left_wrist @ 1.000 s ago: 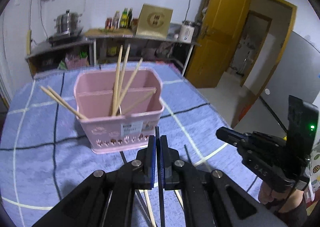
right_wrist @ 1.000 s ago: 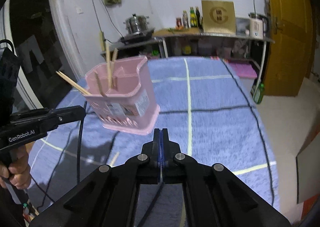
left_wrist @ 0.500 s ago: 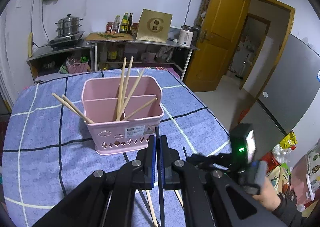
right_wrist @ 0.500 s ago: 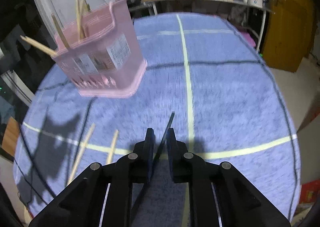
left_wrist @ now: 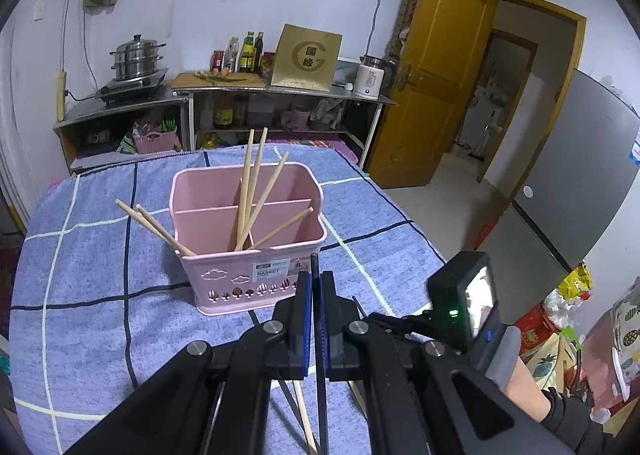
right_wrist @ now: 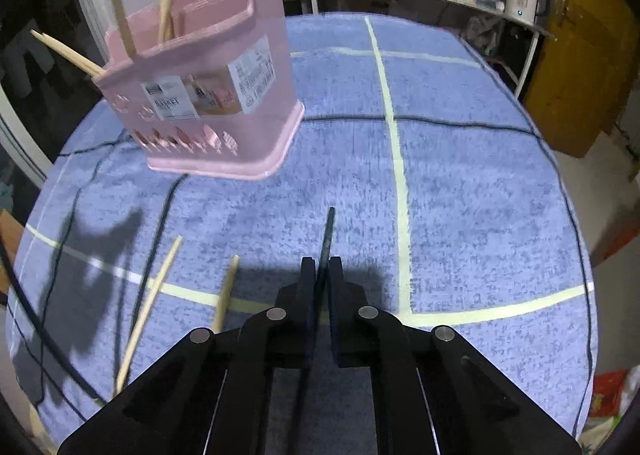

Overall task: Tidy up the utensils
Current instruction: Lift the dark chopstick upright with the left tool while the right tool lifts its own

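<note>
**Right gripper lowered onto a black chopstick**

Since a second ago the right gripper (right_wrist: pixel 319 275) has been tipped down toward the blue checked cloth (right_wrist: pixel 460 183), and the pink basket (right_wrist: pixel 208 95) has slid to the upper left of its view. Its jaws were parted briefly and have just been closing; a black chopstick (right_wrist: pixel 328 231) is now pinched between them, its tip pointing forward over the cloth. The left gripper (left_wrist: pixel 314 295) has been kept still — it is closed on a second black chopstick (left_wrist: pixel 315 263), held just short of the basket's front wall.

Six wooden chopsticks (left_wrist: pixel 250 191) are stood in the basket's compartments, two of them leaning out over the left rim. Two more wooden chopsticks (right_wrist: pixel 148 307) are left lying on the cloth, to the left of the right gripper.

By this reading the pick-up seems done — the black pair is in hand, one stick in each gripper, and carrying to the basket is judged to come next.
</note>
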Tool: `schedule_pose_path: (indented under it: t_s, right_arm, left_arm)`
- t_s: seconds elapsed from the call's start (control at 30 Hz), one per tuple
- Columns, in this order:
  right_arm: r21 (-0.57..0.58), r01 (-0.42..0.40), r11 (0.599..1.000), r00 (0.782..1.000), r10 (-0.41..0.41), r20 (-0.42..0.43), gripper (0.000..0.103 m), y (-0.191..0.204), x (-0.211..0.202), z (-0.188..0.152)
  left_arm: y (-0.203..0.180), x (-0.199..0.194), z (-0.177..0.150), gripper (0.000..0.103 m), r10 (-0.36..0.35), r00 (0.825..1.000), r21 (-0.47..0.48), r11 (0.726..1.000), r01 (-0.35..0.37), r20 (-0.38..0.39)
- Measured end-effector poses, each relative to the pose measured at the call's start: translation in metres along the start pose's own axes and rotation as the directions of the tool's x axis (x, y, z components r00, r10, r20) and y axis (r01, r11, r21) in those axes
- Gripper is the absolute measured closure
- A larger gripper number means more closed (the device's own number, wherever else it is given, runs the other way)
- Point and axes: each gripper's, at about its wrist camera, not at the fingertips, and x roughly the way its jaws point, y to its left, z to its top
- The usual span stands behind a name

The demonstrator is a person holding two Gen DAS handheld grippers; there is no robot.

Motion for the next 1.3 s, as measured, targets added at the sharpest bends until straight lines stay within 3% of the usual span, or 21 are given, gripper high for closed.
schedule_pose_path:
  t_s: [0.17, 0.4, 0.57, 0.93, 1.3]
  right_arm:
    - [0.008, -0.027, 1.000, 0.992, 0.026, 0.120, 0.098, -0.001, -0.045, 0.011]
    - [-0.009, -0.061, 0.998, 0.958, 0.061, 0.281, 0.098, 0.004, -0.108, 0.026]
    - [-0.029, -0.064, 0.998, 0.933, 0.070, 0.354, 0.099, 0.016, -0.130, 0.035]
    - [-0.067, -0.079, 0.995, 0.899, 0.100, 0.426, 0.099, 0.027, -0.152, 0.040]
    - [-0.140, -0.085, 0.986, 0.887, 0.139, 0.440, 0.099, 0.049, -0.157, 0.045]
  left_arm:
    - [0.000, -0.011, 0.004, 0.100, -0.001, 1.000, 0.001, 1.000, 0.001, 0.024]
    - [-0.005, -0.029, 0.009, 0.100, -0.001, 0.998, 0.015, 1.000, 0.000, 0.058]
    - [-0.010, -0.044, 0.016, 0.100, 0.002, 0.996, 0.031, 1.000, -0.004, 0.088]
    - [-0.009, -0.066, 0.022, 0.100, 0.039, 0.992, 0.053, 0.998, -0.045, 0.121]
    - [0.005, -0.077, 0.019, 0.103, 0.075, 0.989, 0.071, 0.994, -0.084, 0.126]
